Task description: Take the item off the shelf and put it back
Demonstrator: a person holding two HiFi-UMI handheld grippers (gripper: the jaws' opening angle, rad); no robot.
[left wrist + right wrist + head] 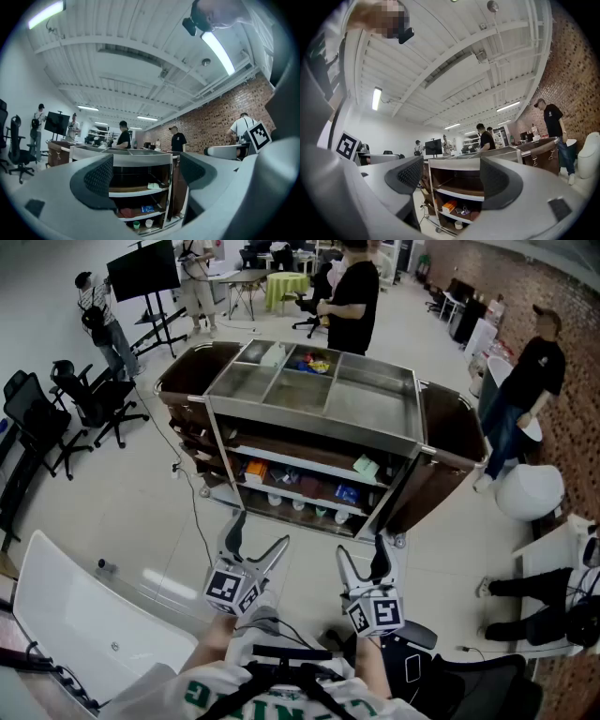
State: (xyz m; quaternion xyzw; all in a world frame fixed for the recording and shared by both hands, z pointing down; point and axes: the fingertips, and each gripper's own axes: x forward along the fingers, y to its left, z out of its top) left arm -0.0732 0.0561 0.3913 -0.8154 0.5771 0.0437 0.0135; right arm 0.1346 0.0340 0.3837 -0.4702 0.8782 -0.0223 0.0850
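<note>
The shelf cart (281, 463) with a steel top tray stands in front of me, a short way off. Its middle shelf holds an orange box (255, 468) at the left and a pale green packet (366, 466) at the right. A blue packet (345, 493) lies one shelf lower, above small cups (298, 505). My left gripper (261, 531) and right gripper (361, 549) are both open, empty and short of the cart. The left gripper view frames the green packet (153, 186) and the blue packet (148, 209) between its jaws. The orange box (449, 206) shows in the right gripper view.
Brown side wings (445, 451) flank the cart. A person in black (352, 296) stands behind it and another (525, 381) at the right. Office chairs (89, 399) and a screen on a stand (142, 273) are at the left. A white table (84, 624) is near my left.
</note>
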